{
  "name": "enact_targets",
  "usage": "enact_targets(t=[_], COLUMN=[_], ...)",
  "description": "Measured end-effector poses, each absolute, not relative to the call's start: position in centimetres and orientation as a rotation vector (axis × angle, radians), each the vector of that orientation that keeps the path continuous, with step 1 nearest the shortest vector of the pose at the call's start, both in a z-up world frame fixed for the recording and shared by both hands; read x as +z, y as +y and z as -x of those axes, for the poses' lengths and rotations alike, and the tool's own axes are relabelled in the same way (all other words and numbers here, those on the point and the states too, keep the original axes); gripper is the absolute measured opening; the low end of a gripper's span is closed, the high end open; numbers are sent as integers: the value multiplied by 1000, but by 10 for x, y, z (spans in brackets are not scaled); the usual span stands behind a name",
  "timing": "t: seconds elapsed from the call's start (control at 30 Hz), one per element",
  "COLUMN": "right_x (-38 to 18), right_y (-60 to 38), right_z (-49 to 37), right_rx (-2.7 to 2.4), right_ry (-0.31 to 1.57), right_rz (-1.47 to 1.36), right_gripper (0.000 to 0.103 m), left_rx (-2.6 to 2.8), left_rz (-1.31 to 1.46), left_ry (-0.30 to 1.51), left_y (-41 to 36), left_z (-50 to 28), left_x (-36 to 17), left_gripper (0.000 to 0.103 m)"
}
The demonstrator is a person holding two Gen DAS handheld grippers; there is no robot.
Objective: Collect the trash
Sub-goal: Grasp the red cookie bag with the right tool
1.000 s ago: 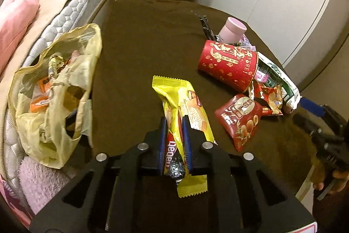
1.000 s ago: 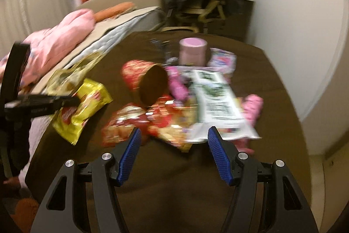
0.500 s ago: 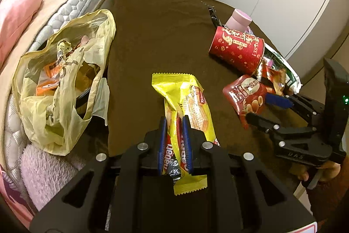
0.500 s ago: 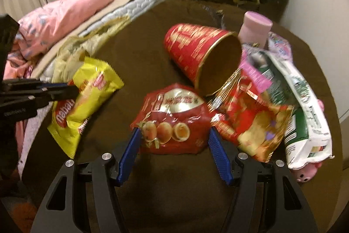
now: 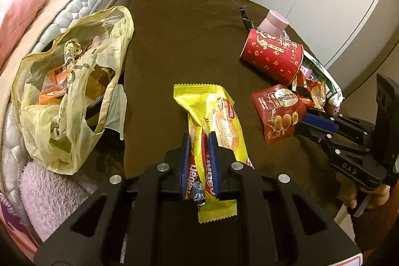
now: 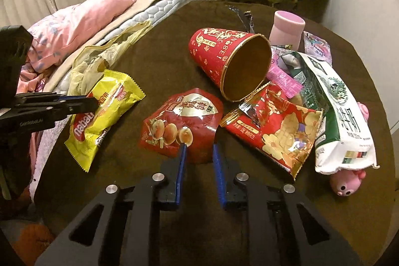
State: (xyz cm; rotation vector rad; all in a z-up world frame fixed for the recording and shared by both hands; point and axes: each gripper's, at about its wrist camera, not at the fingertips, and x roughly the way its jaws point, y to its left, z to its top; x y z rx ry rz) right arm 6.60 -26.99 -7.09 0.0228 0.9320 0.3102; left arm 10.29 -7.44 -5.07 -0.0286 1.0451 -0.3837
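The left gripper (image 5: 199,141) is clamped on a crinkled yellow foil wafer wrapper (image 5: 214,116) printed "nabati" in white on red, its serrated end hanging over the brown velvety tablecloth (image 5: 179,36). The right gripper (image 6: 198,148) has just been closing its blue ribbed jaws around the near edge of a glossy red snack pouch (image 6: 182,121) with pictures of round golden fruit and Chinese characters; the pouch edge sits between the pads, which look to pinch it. Just behind it a red paper cup (image 6: 224,59) with gold ornament and the letters "NGSE!" lies on its side, brown mouth facing the camera. Beside it lie a torn red-and-gold foil bag (image 6: 276,126), a white-and-green sack (image 6: 341,116) with Chinese writing, a small pink sachet (image 6: 284,79), a pink cylindrical container (image 6: 288,28) standing upright and a pink pig toy (image 6: 346,182). At the table's left edge a translucent yellow plastic bag (image 5: 67,91) sags open with wrappers inside, against a quilted mattress (image 5: 82,4) with a pink blanket (image 6: 82,19).
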Motion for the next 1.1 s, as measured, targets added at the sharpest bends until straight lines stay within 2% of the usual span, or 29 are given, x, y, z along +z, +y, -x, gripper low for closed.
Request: enact_targets(t=[0.07, 0.1, 0.13, 0.17, 0.2, 0.23, 0.4, 0.6, 0.9, 1.1], right_x=[-70, -71, -71, -70, -67, -61, -41, -63, -82, -82], right_y=[-271, -272, -272, -271, -269, -265, -250, -251, -241, -255], right_z=[-67, -68, -69, -69, -68, -68, -83, -112, -74, -77], right_rx=[314, 319, 335, 361, 390, 405, 428, 453, 416, 381], right_ry=[930, 934, 935, 921, 902, 874, 827, 901, 958, 957], right_rz=[-49, -60, -78, -86, -81, -49, 22, -36, 134, 49], right_gripper=[21, 25, 37, 44, 56, 61, 61, 61, 61, 61], left_rx=[-383, -381, -379, -376, -373, -372, -374, -380, -395, -407], left_rz=[31, 33, 35, 36, 36, 36, 33, 43, 56, 56], left_ry=[1043, 1042, 1041, 1040, 1038, 1036, 1036, 1039, 1048, 1054], left_y=[-73, -72, -71, -69, -67, -65, -59, -57, -51, -58], left_z=[-103, -103, -104, -104, -104, -104, -105, -103, -105, -105], left_x=[-50, -50, -49, -49, -48, -47, -46, -48, -53, -57], left_gripper=[14, 14, 14, 14, 14, 14, 14, 14, 14, 14])
